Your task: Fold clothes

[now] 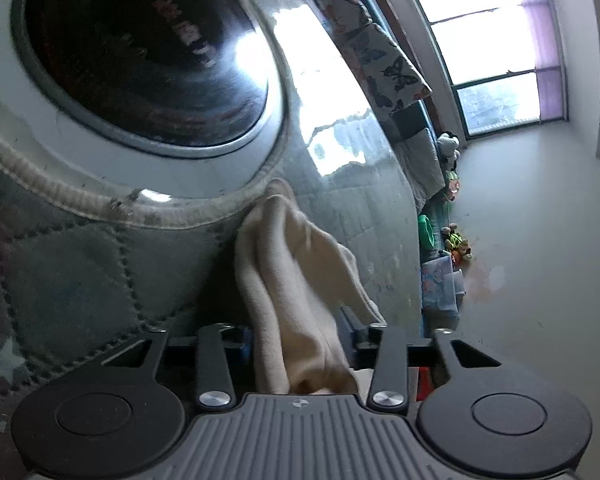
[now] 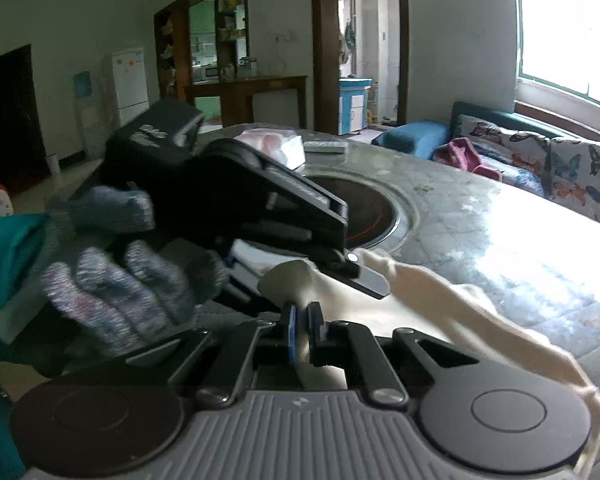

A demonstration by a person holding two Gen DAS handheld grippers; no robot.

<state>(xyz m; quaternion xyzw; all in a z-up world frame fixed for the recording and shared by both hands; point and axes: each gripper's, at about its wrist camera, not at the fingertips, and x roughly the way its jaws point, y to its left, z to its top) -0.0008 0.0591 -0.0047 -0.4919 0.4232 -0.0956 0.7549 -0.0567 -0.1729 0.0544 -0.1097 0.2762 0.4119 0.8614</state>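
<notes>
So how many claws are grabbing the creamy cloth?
2. The left claw has the cream cloth running between its fingers, near the table's round dark hole. The right claw pinches another bit of the cloth, right beside the left one.

Quilted table (image 2: 480, 216) bears cream cloth (image 2: 440, 300), tissue pack (image 2: 284, 144), remote (image 2: 325, 146).

Quilted grey-green table cover (image 2: 500, 240) spread over a round-holed tabletop, dark glass hotplate (image 2: 360, 212) sunk at centre. Beyond it, pink-and-white tissue pack (image 2: 276, 146) beside a remote control (image 2: 325, 146). Along the wall, butterfly-print sofa cushions (image 2: 548, 160) under a bright window (image 2: 572, 24), magenta garment (image 2: 460, 156) heaped on the seat. White fridge (image 2: 130, 80) and wooden counter (image 2: 244, 94) far behind. Stuffed toys (image 1: 450, 148) lined near the sill.
</notes>
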